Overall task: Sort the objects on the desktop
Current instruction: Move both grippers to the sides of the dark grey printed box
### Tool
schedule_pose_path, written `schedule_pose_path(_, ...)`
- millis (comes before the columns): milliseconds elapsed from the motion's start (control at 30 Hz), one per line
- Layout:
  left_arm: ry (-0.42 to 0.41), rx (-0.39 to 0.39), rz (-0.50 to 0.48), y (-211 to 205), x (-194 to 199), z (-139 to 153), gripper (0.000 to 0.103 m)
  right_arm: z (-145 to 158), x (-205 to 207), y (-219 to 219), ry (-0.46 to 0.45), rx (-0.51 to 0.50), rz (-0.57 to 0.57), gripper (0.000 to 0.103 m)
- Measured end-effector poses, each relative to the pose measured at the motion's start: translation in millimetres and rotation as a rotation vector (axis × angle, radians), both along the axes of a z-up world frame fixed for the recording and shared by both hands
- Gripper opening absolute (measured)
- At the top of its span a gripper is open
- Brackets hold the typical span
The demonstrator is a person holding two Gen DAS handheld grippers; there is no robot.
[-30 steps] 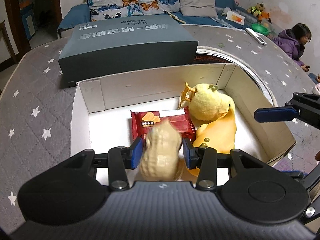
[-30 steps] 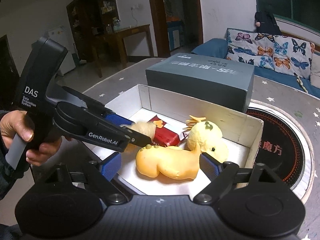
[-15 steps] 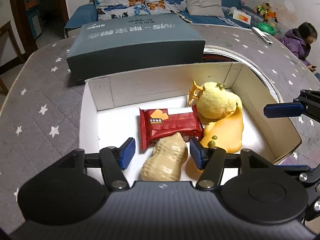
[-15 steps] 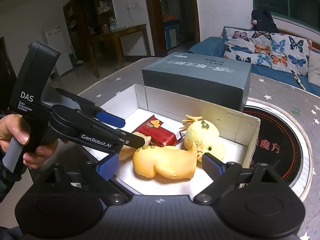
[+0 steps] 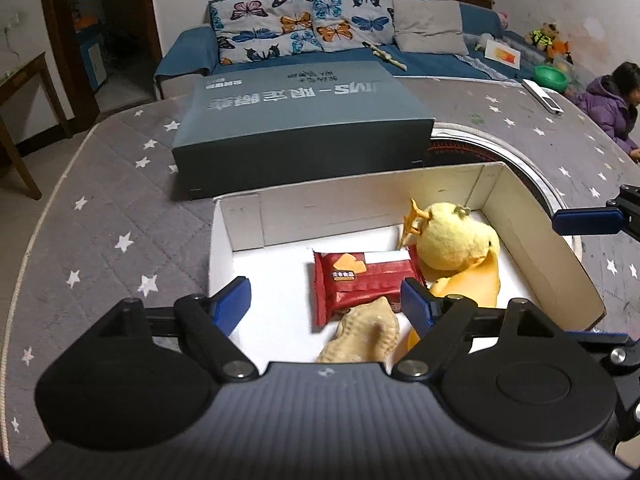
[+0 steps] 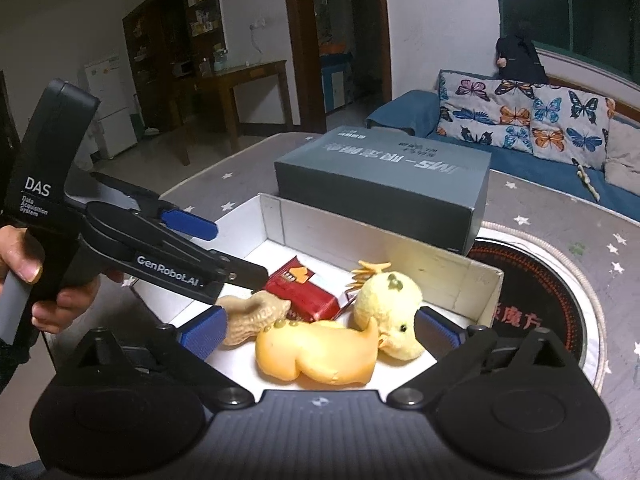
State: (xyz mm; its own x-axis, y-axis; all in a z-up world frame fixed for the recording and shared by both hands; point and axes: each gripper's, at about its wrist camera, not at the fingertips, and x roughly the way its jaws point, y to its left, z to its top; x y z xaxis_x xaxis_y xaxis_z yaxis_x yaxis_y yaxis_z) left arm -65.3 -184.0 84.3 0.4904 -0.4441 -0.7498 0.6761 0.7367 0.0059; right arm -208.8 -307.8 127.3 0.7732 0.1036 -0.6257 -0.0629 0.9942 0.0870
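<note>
Four items lie in the white box (image 5: pixel 548 240): a peanut toy (image 5: pixel 366 336), a red snack packet (image 5: pixel 360 280), a yellow plush chick (image 5: pixel 456 236) and an orange soft toy (image 6: pixel 320 354). The left gripper (image 5: pixel 326 302) has just been opening; its pads stand clear of the peanut toy, which rests on the box floor against the packet's near edge. The right gripper (image 6: pixel 320 330) has also been widening and straddles the orange toy without touching it. The likely risk is a finger catching the packet (or a toy) on withdrawal. The peanut's long axis runs near-to-far, tilted rightward toward the packet.
</note>
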Motion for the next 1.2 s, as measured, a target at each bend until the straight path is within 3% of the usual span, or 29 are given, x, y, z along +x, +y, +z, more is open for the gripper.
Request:
schedule_pose_path(100, -0.002, 0.005, 0.013, -1, 3, 2, 0.084, 3, 4, -3, 0.002, -0.006, -0.013, 0.101)
schedule_pose_path(167, -0.010, 0.006, 0.025, -1, 5, 5, 0.094, 5, 6, -6, 0.001, -0.012, -0.024, 0.102)
schedule_pose_path(367, -0.031, -0.001, 0.048, -2, 13, 15, 0.100, 9, 17, -14, 0.001, -0.022, -0.046, 0.103)
schedule_pose_path(767, -0.040, 0.017, 0.091, -6, 44, 24, 0.100, 17, 46, -29, 0.006, -0.055, -0.082, 0.103)
schedule_pose_path(1200, -0.040, 0.022, 0.187, -8, 108, 32, 0.100, 24, 95, -56, 0.016, -0.078, -0.148, 0.103)
